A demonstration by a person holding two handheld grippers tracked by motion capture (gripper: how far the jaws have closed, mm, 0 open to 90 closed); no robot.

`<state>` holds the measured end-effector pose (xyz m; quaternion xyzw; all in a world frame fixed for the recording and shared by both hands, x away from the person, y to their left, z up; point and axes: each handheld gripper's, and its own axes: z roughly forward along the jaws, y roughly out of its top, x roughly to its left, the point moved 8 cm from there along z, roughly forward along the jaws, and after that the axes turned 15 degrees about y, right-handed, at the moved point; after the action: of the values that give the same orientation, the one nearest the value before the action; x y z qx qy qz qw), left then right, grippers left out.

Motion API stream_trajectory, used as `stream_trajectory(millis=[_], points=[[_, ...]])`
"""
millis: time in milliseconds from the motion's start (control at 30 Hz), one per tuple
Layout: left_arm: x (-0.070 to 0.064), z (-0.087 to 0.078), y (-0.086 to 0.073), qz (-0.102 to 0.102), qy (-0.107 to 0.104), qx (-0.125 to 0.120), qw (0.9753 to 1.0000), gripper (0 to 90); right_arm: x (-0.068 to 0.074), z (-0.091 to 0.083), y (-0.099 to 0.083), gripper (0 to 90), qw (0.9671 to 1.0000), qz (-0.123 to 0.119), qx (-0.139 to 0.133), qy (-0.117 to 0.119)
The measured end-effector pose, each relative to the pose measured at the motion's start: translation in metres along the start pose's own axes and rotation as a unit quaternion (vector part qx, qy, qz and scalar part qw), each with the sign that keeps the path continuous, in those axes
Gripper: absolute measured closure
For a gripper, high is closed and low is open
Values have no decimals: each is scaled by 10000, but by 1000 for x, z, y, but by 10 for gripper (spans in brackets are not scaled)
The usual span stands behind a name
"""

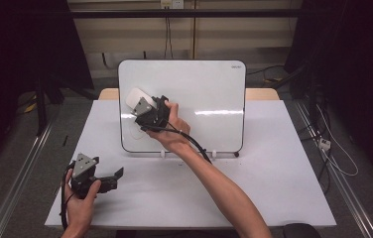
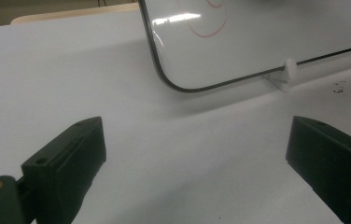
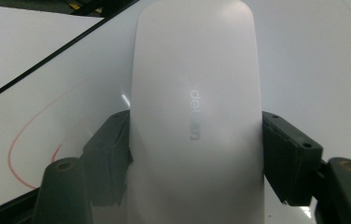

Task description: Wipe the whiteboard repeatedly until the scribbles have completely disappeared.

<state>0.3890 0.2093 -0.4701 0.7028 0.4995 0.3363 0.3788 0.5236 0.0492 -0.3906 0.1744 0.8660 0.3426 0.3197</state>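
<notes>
1. My right gripper (image 1: 144, 108) is up against the whiteboard (image 1: 209, 89), near its upper left corner. Its jaws are closed part-way onto a white whiteboard eraser (image 3: 196, 112), one jaw on each long side, at the eraser's lower half in the right gripper view.
2. The whiteboard stands tilted on small white feet near the far edge of the table (image 1: 274, 188). A faint red pen loop (image 3: 29, 149) shows on the board just beside the eraser, toward the board's left edge.
3. Handling judgement: the eraser looks like a smooth, rounded plastic shell, light and stiff. Its glossy sides curve away from the jaw pads, so I expect it could squirm or pivot under sideways wiping load.
4. Hold judgement: the current grasp across the narrow width, pads flat on the long sides, seems the right one. Gripping the rounded ends would likely let it pop out.
5. I cannot see the eraser's underside, so whether the felt is flat on the board I cannot tell.
6. The board itself is thin and only propped up; pressing hard may rock it on its feet. Light pressure seems wise.
7. My left gripper (image 1: 109, 179) rests near the table's near left corner, jaws spread wide with nothing between them.
</notes>
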Motion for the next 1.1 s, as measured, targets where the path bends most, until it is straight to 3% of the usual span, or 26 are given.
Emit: stream_trajectory(millis=[233,633,1100], points=[[-1,1,0,59,-6,-13,10000,49,5,0,-2,316,9999,-111,12,-112],[-1,0,0,44,9,-3,10000,49,33,6,-13,316,9988,-453,159,81],[-2,1,0,62,6,20,10000,49,59,7,-31,316,9944,-920,327,394]])
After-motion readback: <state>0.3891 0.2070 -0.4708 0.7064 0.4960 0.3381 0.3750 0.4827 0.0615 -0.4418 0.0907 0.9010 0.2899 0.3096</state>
